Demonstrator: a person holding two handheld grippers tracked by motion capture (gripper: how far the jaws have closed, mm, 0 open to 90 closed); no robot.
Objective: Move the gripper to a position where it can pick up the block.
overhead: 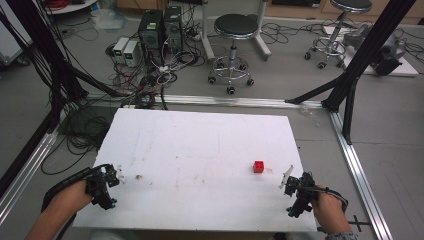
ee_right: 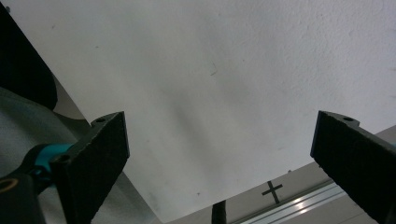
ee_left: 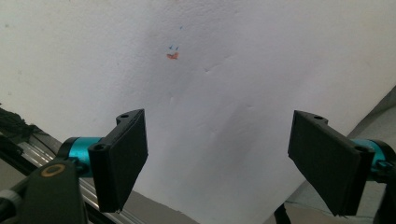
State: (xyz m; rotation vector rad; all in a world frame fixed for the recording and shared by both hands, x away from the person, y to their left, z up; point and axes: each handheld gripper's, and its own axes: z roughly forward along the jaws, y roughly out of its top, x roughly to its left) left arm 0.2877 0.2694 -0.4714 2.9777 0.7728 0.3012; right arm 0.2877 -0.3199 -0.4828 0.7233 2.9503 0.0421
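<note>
Red block (overhead: 258,166), a small cube, sits alone on the white table (overhead: 200,150), ahead of and a little to the inner side of the right gripper (overhead: 295,187), near its jaws but clear of them and touching neither. That gripper, held in the person's right hand (overhead: 327,210) at the near right corner of the table, has its jaws spread wide with nothing between them; in the right gripper view the right gripper (ee_right: 219,158) shows two black jaws far apart over bare white table (ee_right: 210,70), with the table edge, an aluminium rail (ee_right: 299,203) and a black cross mark (ee_right: 272,189) on the floor beyond. At the near left corner the left hand (overhead: 65,200) holds the left gripper (overhead: 107,182), its jaws likewise open and empty, well apart from the block. In the left gripper view the left gripper (ee_left: 217,154) frames plain table (ee_left: 233,93), and a small orange and blue smudge (ee_left: 173,53) lies on the surface well ahead of the jaws. Behind the table stand two black stools (overhead: 235,30), computer towers (overhead: 160,30) and a tangle of cables (overhead: 145,80) on the grey floor.
</note>
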